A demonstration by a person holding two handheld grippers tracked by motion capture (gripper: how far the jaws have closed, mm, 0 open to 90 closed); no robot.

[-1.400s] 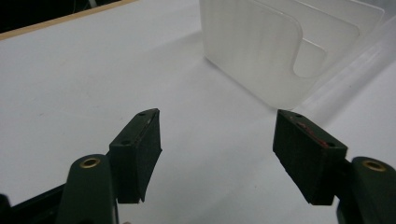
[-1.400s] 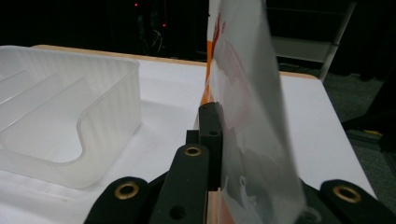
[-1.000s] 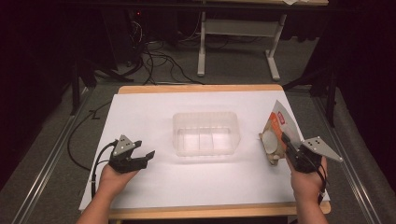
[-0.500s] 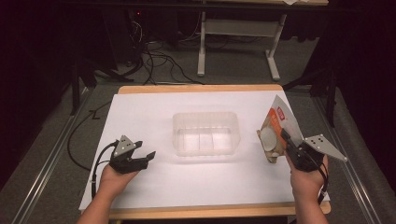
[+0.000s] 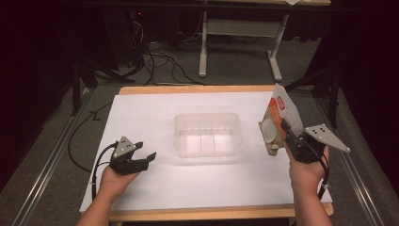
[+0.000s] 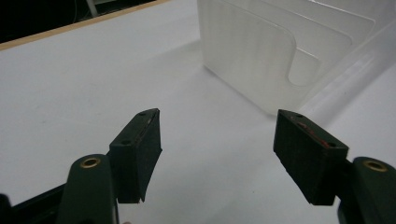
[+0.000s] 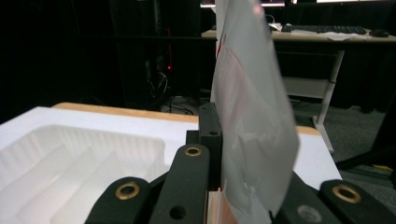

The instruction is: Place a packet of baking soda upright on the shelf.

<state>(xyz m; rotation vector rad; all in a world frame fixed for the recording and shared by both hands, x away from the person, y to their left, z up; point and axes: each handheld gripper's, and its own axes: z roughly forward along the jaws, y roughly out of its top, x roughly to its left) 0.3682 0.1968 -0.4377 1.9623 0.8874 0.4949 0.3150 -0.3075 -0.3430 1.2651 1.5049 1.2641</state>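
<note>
A clear plastic tray (image 5: 207, 134) (image 6: 280, 51) (image 7: 70, 168) with inner compartments sits in the middle of the white table (image 5: 155, 113). To its right, my right gripper (image 5: 288, 135) (image 7: 233, 154) is shut on a snack bag (image 5: 277, 122) (image 7: 252, 116), orange and white with a clear window showing round pale pieces. The bag stands on edge, lifted above the table. At the front left my left gripper (image 5: 143, 157) (image 6: 217, 156) rests on the table, open, nothing between its jaws, pointing toward the tray.
The table's wooden edge (image 5: 197, 88) runs along the back. Beyond it lie cables (image 5: 155, 61) on the grey floor and a white desk frame (image 5: 240, 33). Metal rails (image 5: 42, 174) flank the table on both sides.
My right gripper has risen with the bag, which now hangs higher over the table's right side. The left gripper has stayed put.
</note>
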